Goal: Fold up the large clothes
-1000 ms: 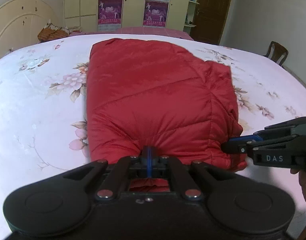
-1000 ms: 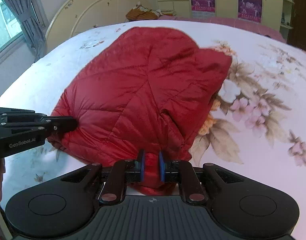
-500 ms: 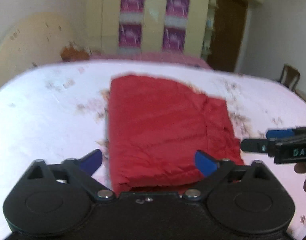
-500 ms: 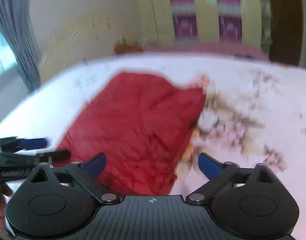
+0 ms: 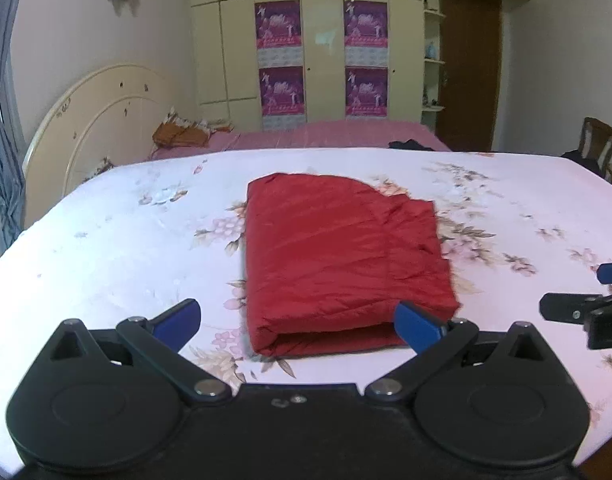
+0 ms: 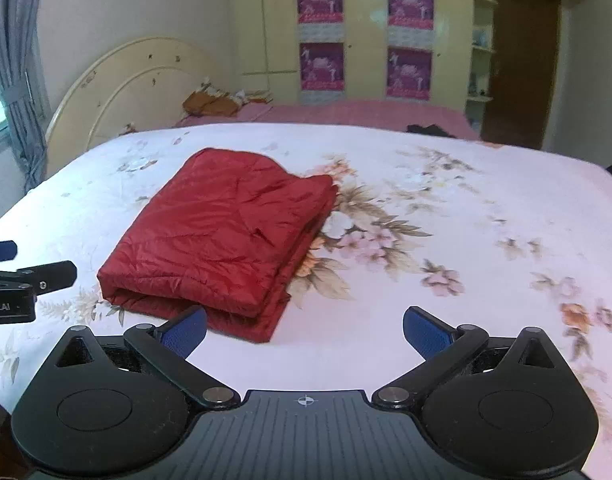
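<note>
Both the left gripper (image 5: 297, 322) and right gripper (image 6: 305, 330) hang wide open, empty; best leave the folded red quilted jacket (image 6: 222, 234) lying undisturbed.

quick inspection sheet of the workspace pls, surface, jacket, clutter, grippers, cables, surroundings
surface: bed with floral sheet.
job's things: red puffer jacket folded into a flat rectangle, open fold edge toward the cameras.
clutter: orange-brown cloth by the headboard; dark item on the pink cover.
grippers: left gripper and right gripper both with jaws open, holding nothing, clear of the jacket.
cables: nothing seen.
surroundings: wardrobe with purple posters, brown door, wooden chair, curtain.
</note>
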Available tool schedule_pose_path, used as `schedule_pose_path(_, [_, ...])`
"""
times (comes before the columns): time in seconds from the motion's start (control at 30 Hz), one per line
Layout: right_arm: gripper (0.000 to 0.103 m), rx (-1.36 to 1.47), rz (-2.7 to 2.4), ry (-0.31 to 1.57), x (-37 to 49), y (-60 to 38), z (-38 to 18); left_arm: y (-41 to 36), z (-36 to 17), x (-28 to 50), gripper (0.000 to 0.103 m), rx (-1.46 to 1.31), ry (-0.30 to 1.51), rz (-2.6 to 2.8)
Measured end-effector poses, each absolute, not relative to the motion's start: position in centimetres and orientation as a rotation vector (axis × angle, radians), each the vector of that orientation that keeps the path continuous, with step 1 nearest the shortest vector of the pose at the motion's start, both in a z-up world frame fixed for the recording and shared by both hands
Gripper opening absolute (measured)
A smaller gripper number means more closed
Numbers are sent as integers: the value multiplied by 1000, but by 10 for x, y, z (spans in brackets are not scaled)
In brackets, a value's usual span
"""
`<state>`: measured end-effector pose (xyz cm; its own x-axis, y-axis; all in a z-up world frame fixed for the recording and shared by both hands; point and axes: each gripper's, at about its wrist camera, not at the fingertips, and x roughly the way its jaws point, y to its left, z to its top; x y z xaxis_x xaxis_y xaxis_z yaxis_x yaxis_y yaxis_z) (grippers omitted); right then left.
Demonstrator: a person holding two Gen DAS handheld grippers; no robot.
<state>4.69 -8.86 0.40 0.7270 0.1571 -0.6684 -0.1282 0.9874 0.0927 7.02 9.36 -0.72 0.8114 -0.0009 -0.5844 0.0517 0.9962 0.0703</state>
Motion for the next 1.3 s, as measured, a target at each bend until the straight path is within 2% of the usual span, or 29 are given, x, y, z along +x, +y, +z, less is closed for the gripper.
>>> schedule_pose_path(0.53, [103,25,133,666,-24,-90,42,74,17,-10,103,61,612,-58])
schedule_pose_path(1.3, [103,37,113,626,-52,-96,57,71,27,-27,103,61,571,-86])
